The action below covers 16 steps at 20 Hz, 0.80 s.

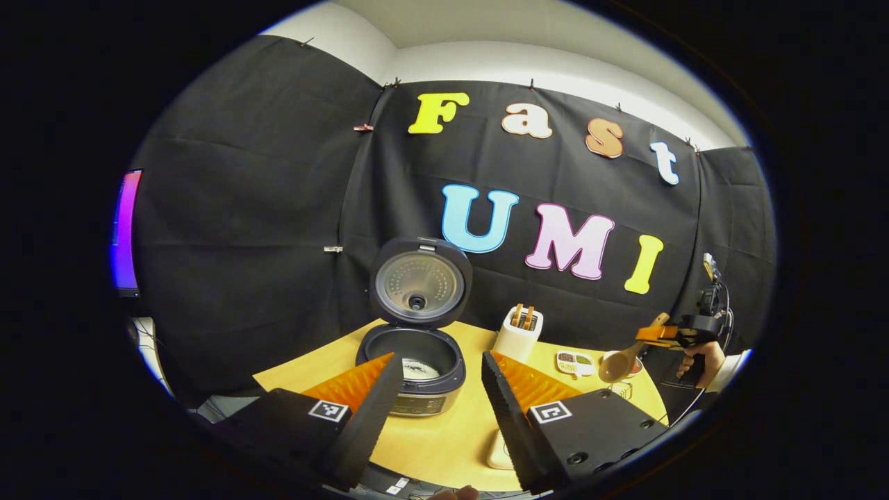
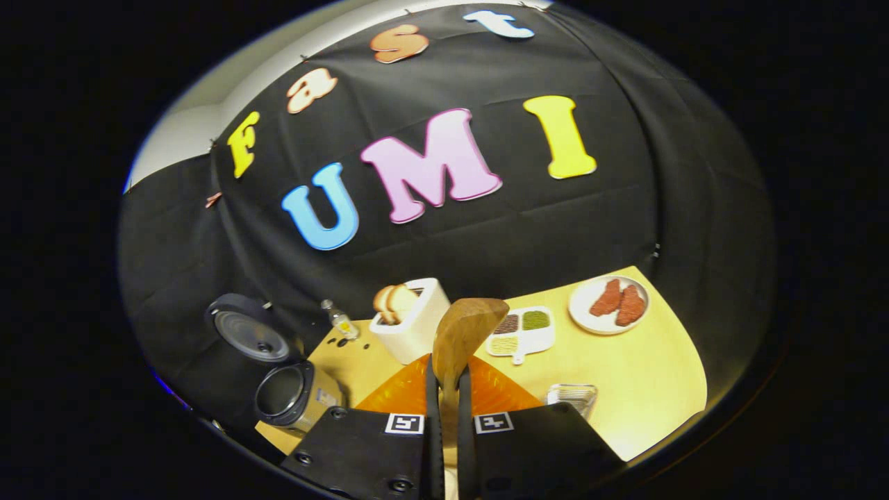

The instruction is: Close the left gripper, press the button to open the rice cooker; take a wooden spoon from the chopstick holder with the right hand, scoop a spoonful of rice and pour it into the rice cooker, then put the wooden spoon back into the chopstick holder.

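The rice cooker (image 1: 415, 371) stands on the round wooden table with its lid (image 1: 419, 282) raised upright; some white shows in its pot. My left gripper (image 1: 436, 368) hangs open in front of it, fingers apart on either side. A white chopstick holder (image 1: 518, 334) with wooden utensils stands right of the cooker. In the right gripper view, my right gripper (image 2: 445, 371) is shut on the handle of a wooden spoon (image 2: 464, 333), whose bowl points forward above the table. The same cooker (image 2: 292, 396) lies at the lower left and the holder (image 2: 414, 319) just ahead. The spoon (image 1: 624, 360) also shows far right, held aloft.
A divided white dish (image 2: 521, 331) with grains sits beyond the spoon, a plate (image 2: 609, 304) with reddish food at the back right, and a small clear tray (image 2: 572, 397) near the front. A small bottle (image 2: 338, 319) stands by the wall. A hand (image 1: 701, 364) holds the right gripper.
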### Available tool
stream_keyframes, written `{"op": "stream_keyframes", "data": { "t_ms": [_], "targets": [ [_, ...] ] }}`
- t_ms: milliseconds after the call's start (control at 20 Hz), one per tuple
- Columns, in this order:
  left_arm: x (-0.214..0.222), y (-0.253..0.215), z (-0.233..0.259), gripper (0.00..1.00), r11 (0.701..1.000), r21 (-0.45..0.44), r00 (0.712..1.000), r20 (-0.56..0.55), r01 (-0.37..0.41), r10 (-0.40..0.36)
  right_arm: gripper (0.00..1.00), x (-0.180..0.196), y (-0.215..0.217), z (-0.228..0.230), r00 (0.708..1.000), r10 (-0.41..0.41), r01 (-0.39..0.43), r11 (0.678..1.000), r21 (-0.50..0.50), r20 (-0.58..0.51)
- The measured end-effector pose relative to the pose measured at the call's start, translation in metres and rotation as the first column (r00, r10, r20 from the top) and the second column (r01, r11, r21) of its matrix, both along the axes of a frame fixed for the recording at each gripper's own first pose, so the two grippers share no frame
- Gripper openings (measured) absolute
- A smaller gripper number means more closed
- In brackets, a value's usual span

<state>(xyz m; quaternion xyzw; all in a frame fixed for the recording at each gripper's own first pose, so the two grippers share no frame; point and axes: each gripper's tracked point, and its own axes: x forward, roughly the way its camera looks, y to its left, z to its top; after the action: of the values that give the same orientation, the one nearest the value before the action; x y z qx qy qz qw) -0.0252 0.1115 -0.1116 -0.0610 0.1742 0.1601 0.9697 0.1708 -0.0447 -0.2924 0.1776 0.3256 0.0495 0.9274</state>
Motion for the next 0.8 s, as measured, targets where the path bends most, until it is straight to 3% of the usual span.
{"op": "stream_keyframes", "data": {
  "t_ms": [300,800],
  "targets": [
    [0.008,-0.038,-0.014,0.80,0.999,0.032,0.997,-0.076,-0.022,0.024,0.12,0.007,-0.082,-0.060,0.990,-0.123,0.122,0.992,-0.022,-0.075],
    [0.035,-0.091,-0.029,0.80,0.996,0.086,0.986,-0.169,0.020,-0.005,0.12,-0.008,-0.081,-0.131,0.985,-0.050,0.040,0.997,-0.060,-0.165]
  ]
}}
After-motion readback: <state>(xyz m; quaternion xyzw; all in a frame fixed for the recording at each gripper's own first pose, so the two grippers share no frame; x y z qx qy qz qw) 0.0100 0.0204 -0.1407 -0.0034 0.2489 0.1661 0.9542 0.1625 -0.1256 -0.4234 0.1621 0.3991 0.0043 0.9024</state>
